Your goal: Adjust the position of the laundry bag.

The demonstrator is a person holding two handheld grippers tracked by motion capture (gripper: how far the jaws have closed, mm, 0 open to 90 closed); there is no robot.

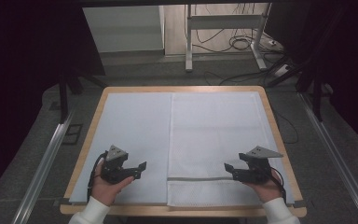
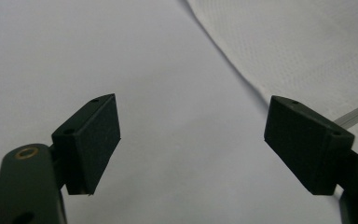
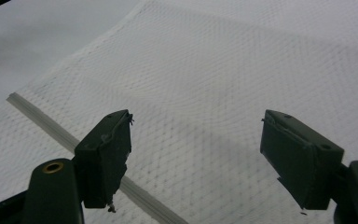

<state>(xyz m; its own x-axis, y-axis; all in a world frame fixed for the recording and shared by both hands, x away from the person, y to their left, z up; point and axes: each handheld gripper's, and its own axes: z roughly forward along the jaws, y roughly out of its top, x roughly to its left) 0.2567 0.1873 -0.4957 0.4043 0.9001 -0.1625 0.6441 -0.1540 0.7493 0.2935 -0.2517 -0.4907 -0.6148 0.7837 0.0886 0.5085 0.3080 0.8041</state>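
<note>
A: Start with the biggest thing. What's on the table (image 1: pixel 89 135)?

B: A pale blue sheet (image 1: pixel 135 140) covers nearly all of the wooden top. On its right half lies a white mesh bag (image 1: pixel 214 135), flat and spread out.

A: Which way does the bag run?

B: Its long axis goes from the person's edge of the table toward the far edge. A grey zipper strip (image 1: pixel 193 178) crosses it from side to side near the person's end, so the zipper end points at the person.

A: And the grippers?

B: The left gripper (image 1: pixel 140 169) hovers over bare blue sheet, just left of the bag's left edge, jaws spread wide with nothing between them. In the left gripper view the bag's edge (image 2: pixel 242 79) runs slantwise ahead of it.

A: The right one?

B: The right gripper (image 1: pixel 228 169) sits over the bag's near right part, close to the zipper, jaws also parted and holding nothing. In the right gripper view the mesh (image 3: pixel 214 84) lies under both jaws and the zipper strip (image 3: pixel 42 119) passes beneath one of them.
</note>
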